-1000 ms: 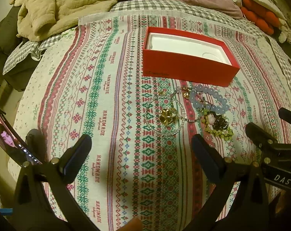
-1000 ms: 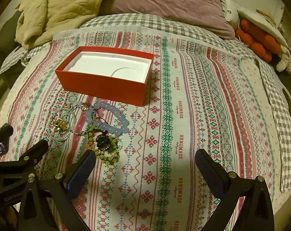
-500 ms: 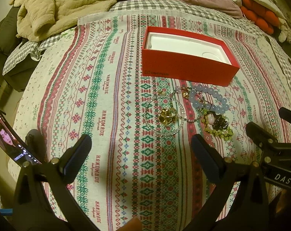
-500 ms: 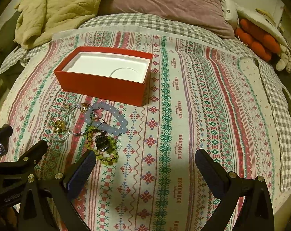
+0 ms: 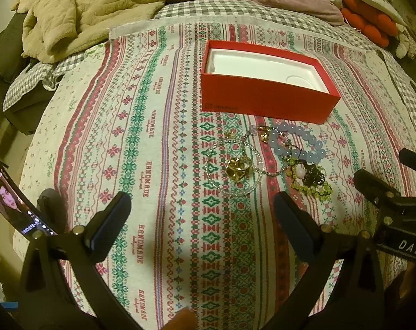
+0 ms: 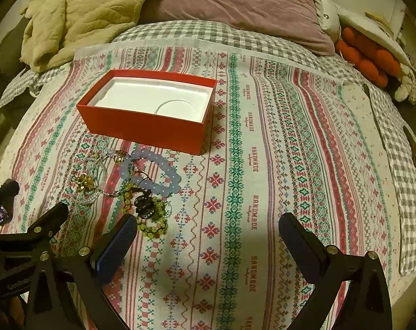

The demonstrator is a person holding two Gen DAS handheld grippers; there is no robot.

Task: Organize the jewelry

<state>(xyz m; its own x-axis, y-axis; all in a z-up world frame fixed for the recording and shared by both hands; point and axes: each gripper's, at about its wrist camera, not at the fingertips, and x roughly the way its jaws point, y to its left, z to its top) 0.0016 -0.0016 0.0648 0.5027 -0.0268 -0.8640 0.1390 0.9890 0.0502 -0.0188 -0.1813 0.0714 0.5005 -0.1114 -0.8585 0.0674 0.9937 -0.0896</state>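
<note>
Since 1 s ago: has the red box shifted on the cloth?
No. In the left wrist view the red box keeps its spot against the cloth's stripes and the blue bead bracelet; any slight drift looks like camera motion.

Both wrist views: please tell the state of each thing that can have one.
red box: open, no lid, white insert bare.
blue bead bracelet: on the cloth, outside the box.
gold flower piece: on the cloth.
green bead bracelet: on the cloth.
left gripper: open.
right gripper: open.
</note>
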